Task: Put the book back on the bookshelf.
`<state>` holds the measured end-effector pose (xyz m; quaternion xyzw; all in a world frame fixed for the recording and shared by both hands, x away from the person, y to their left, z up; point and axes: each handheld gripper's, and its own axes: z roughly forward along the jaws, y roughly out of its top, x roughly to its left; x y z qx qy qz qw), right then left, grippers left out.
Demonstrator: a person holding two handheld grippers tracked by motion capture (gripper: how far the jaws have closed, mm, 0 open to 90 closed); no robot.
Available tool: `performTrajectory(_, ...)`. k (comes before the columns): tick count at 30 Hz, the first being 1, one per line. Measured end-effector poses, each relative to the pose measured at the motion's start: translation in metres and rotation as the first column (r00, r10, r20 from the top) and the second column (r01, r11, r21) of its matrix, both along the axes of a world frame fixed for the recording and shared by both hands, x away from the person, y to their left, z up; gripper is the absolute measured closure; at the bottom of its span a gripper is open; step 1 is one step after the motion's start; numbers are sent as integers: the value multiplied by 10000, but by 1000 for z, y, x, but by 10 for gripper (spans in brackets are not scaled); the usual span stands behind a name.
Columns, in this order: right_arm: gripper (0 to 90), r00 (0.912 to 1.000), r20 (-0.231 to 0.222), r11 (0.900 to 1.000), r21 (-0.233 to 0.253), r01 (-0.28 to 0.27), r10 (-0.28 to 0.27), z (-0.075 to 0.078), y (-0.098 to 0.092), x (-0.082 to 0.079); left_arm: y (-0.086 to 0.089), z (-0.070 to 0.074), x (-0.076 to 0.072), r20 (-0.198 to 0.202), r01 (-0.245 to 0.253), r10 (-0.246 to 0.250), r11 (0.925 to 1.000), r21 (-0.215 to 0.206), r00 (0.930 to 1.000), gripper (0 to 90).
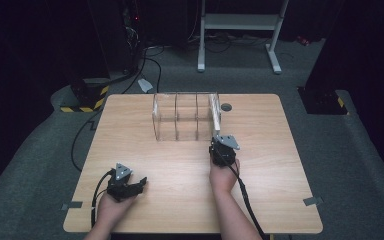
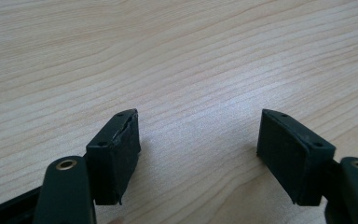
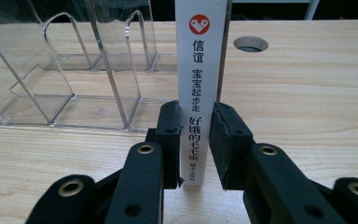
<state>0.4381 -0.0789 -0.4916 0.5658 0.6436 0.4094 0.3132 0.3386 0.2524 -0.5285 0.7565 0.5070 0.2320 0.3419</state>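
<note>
A: Why is the white book [image 3: 200, 84] kept upright at the clear rack's [image 1: 180, 120] right end, frame centre?

B: Its spine is clamped by the right gripper [image 3: 195, 140] for slotting; the left gripper [image 2: 198, 149], spread empty, is rested lower left.

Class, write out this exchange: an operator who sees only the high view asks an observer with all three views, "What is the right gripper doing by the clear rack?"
Observer: The right gripper has its jaws shut on the spine of a book.
Operator: What does that spine look like?
Observer: It is white and upright, with a red logo and Chinese characters.
Operator: And the left gripper?
Observer: The left gripper has its jaws wide open, with bare table between them.
</note>
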Motion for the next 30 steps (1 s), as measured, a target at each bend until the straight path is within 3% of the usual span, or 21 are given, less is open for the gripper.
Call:
performTrajectory(15, 697, 10000, 2, 9998, 199, 28, -28, 2, -1, 5, 0, 0, 0, -1, -1, 1, 10000, -2, 10000, 296)
performTrajectory(23, 616, 9988, 12, 9987, 153, -481, 481, 6, -2, -2, 0, 0, 0, -6, -4, 4, 10000, -6, 10000, 296)
performTrajectory(30, 616, 9936, 247, 9939, -90, -1100, 1102, 8, -9, -17, 0, 0, 0, 3, -1, 1, 10000, -2, 10000, 296)
